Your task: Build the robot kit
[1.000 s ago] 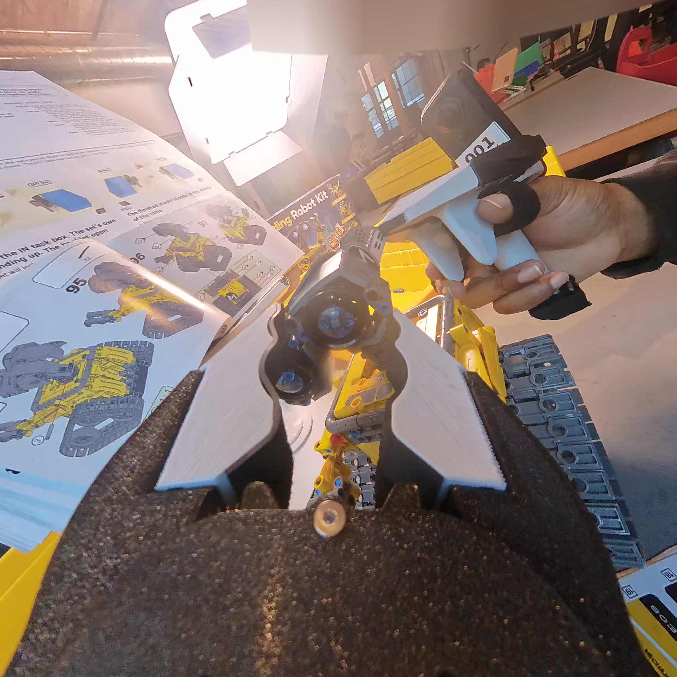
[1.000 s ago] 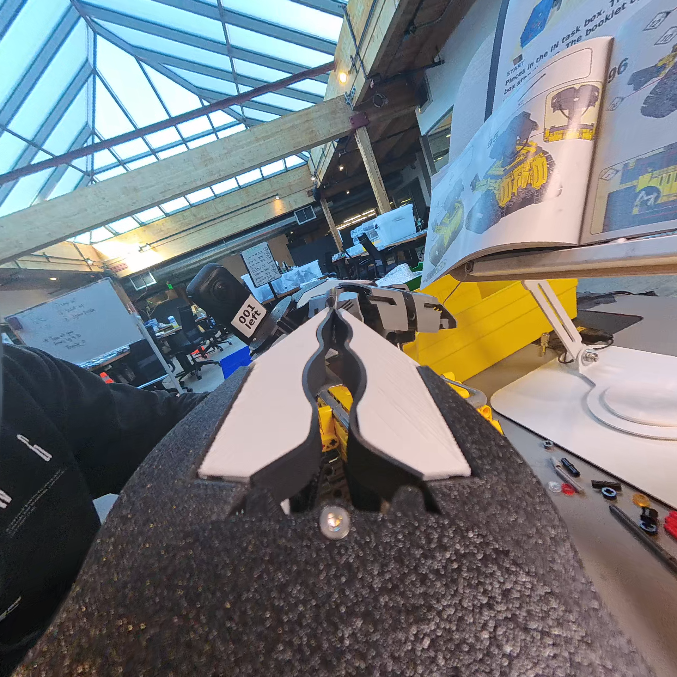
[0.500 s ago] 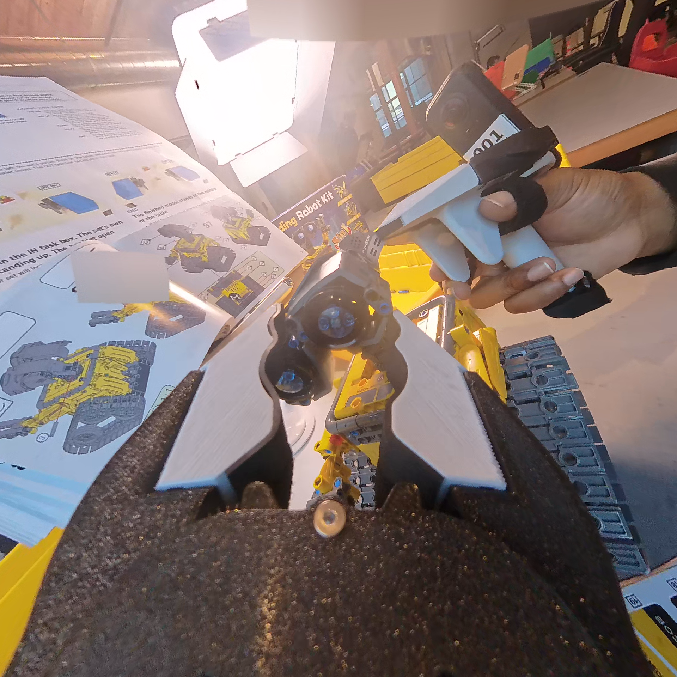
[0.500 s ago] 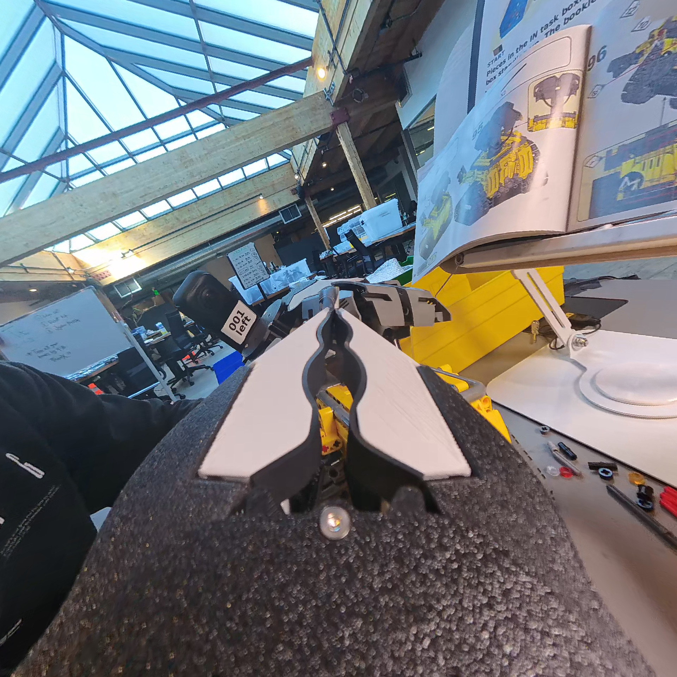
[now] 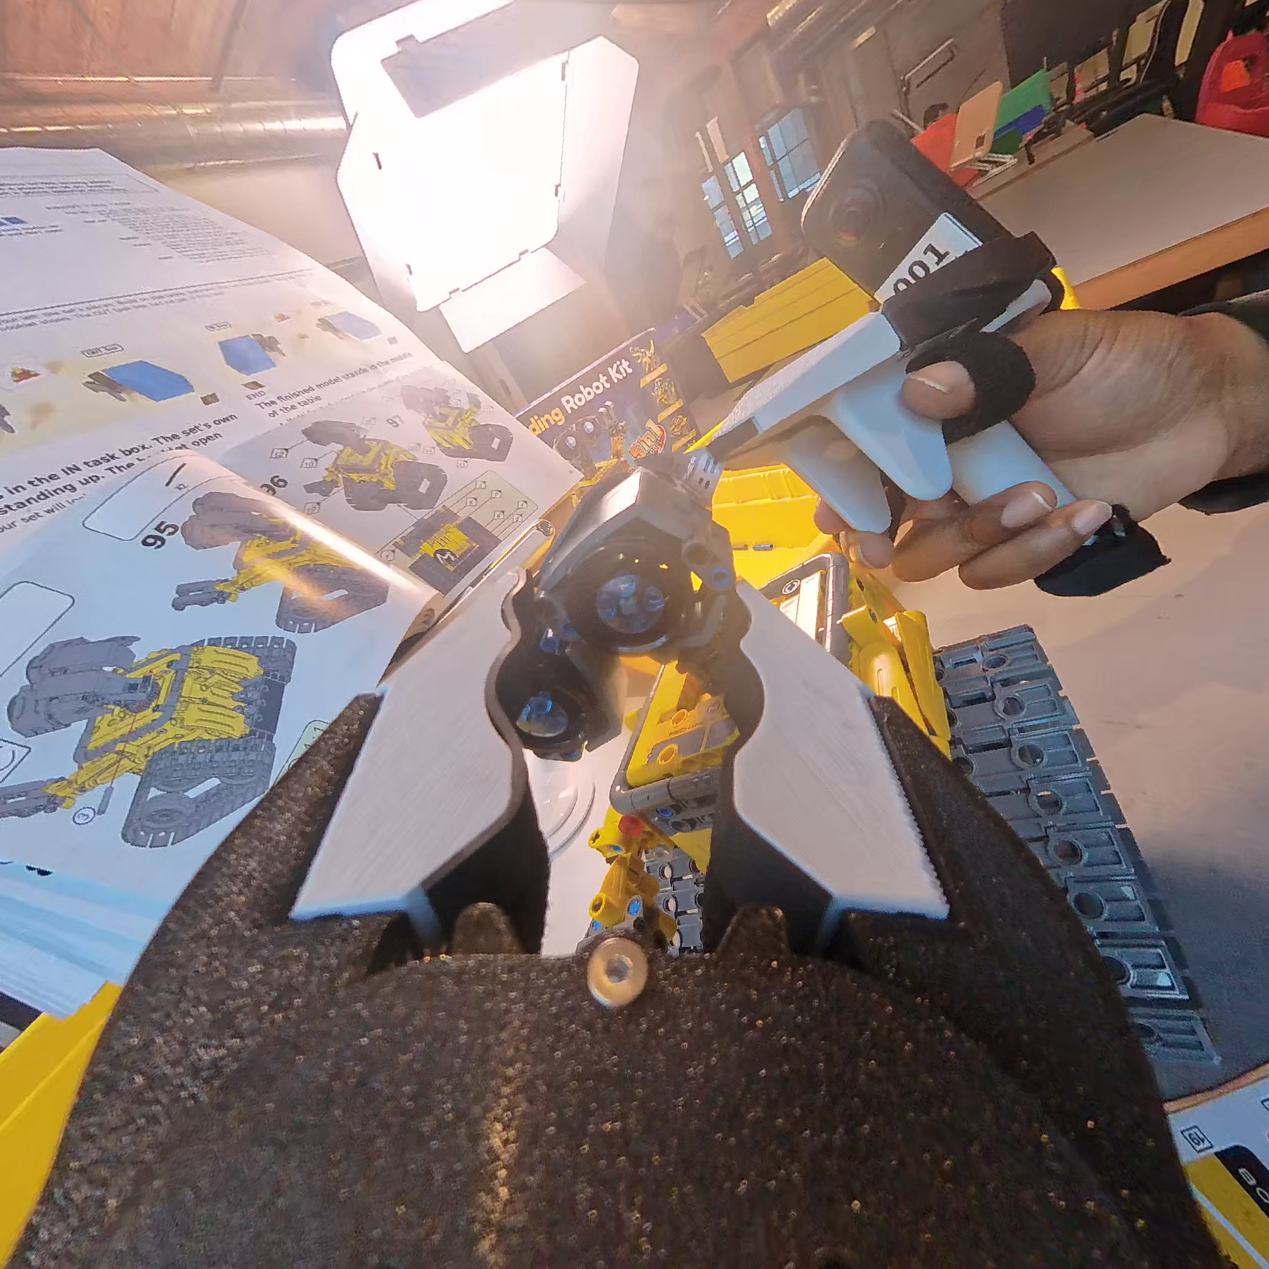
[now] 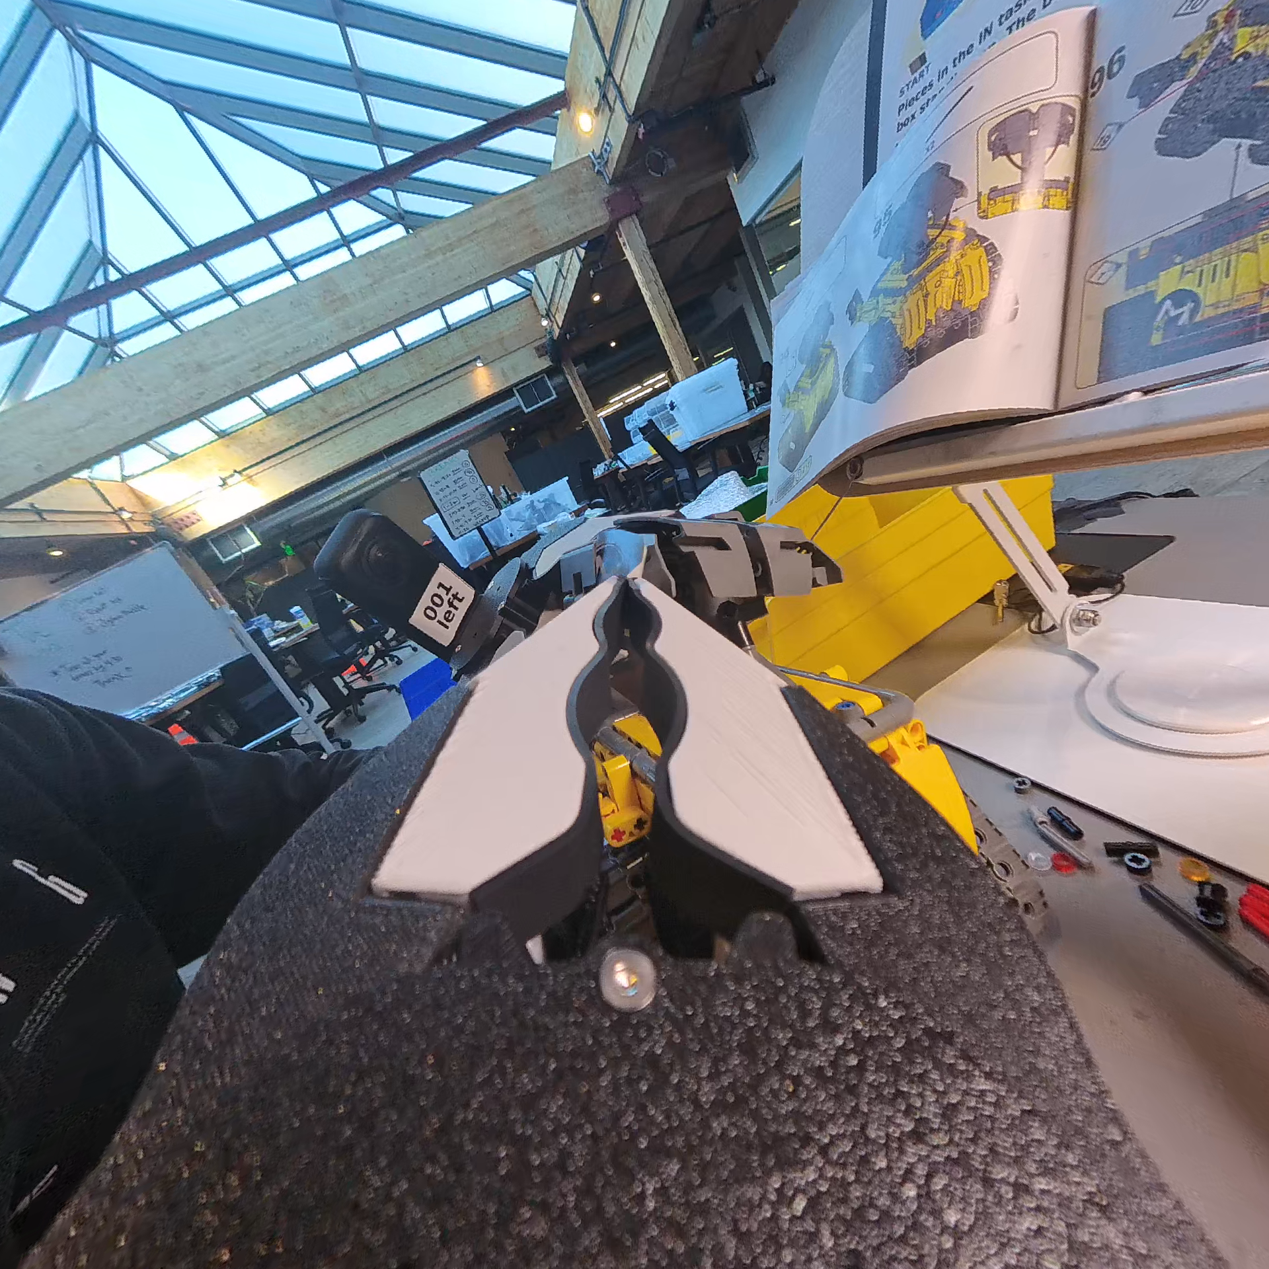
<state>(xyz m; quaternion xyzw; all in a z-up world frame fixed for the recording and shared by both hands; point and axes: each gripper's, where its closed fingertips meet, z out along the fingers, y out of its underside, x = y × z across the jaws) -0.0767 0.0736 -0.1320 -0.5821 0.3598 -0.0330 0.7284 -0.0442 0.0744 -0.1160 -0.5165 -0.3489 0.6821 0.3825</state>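
My left gripper [image 5: 628, 618] clamped on grey two-lens head block [image 5: 618, 604] atop yellow tracked model [image 5: 886, 659] on tabletop [image 5: 1099, 618]; my right gripper [image 6: 623, 597] pinched tight on same head; hold both grips level, press gently; instruction booklet [image 5: 172, 549] open beside

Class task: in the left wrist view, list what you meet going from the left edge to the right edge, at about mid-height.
Open instruction booklet → grey two-lens head of the model, clamped in the left gripper → yellow model body → grey track → bare tabletop.
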